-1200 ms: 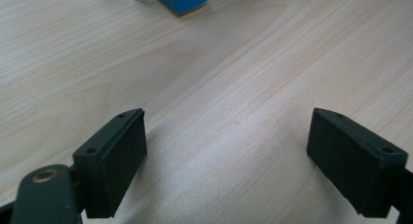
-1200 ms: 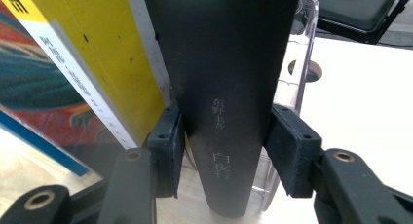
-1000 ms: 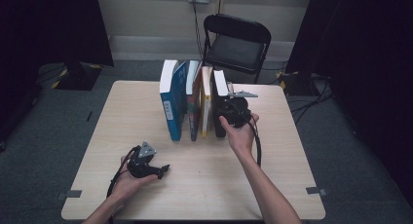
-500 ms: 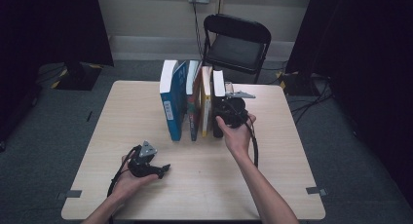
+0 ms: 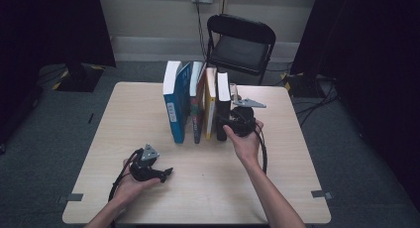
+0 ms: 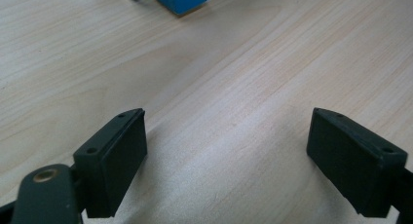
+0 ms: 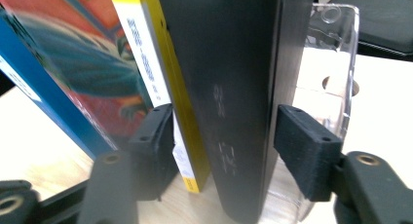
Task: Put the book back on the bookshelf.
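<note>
Black book stands at 3 o'clock of the yellow book; at 9 o'clock of that, a red cover with teal creature, then blue book; pale wood-grain table

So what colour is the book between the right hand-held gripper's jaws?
Black book; the right gripper view shows it best.
</note>
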{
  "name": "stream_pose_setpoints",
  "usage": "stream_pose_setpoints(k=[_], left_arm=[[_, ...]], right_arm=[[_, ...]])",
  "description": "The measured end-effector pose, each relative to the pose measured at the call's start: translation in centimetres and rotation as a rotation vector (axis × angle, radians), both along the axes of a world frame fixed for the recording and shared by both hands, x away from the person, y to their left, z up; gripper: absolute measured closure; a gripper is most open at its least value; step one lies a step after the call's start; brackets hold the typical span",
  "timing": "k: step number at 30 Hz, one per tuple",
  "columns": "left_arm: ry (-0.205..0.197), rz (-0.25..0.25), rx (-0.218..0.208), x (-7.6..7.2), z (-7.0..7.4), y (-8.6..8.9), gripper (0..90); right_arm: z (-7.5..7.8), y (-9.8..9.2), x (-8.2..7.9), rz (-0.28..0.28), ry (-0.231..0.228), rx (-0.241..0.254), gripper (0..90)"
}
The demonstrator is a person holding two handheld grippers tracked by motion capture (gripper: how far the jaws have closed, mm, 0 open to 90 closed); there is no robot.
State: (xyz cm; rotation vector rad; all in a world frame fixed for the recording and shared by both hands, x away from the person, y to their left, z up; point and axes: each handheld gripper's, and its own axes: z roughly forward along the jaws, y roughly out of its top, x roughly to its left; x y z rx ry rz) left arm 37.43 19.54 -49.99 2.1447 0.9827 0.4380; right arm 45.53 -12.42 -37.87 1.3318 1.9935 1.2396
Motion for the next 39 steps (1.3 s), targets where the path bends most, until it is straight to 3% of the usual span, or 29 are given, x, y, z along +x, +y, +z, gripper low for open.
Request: stream_pose_setpoints(k=[2,9,17,22,26,29,35,39], left_arm=[[0.003,0.007,-0.018,-0.1,-0.1,-0.1,14.9],[0.002,0.02,-0.013,-0.1,-0.1,0.4,14.9],[0.001,0.055,-0.013,-0.2,-0.1,1.0,14.9],[0.001,0.062,-0.016,-0.2,-0.1,1.1,14.8],[0.0,0.068,-0.01,-0.2,-0.1,1.4,14.7],[0.003,0.091,-0.011,-0.2,-0.1,1.5,14.1],[0.004,0.105,-0.007,-0.2,-0.1,1.6,12.5],[0.004,0.106,-0.007,-0.2,-0.1,1.6,12.5]], right_arm=[[-0.2,-0.2,-0.1,0.006,0.001,-0.01,33.4],[-0.3,-1.4,-0.9,0.032,0.006,-0.009,25.8],[-2.7,-4.3,-3.6,0.056,0.043,0.002,17.6],[-3.2,-6.4,-5.3,0.054,0.055,0.029,14.6],[-4.1,-7.8,-6.7,0.051,0.078,0.001,15.3],[-5.4,-8.7,-7.3,0.05,0.115,-0.047,17.0],[-7.7,-11.1,-9.0,0.022,0.145,-0.087,15.8],[-9.8,-13.0,-9.7,-0.005,0.207,-0.118,15.1]])
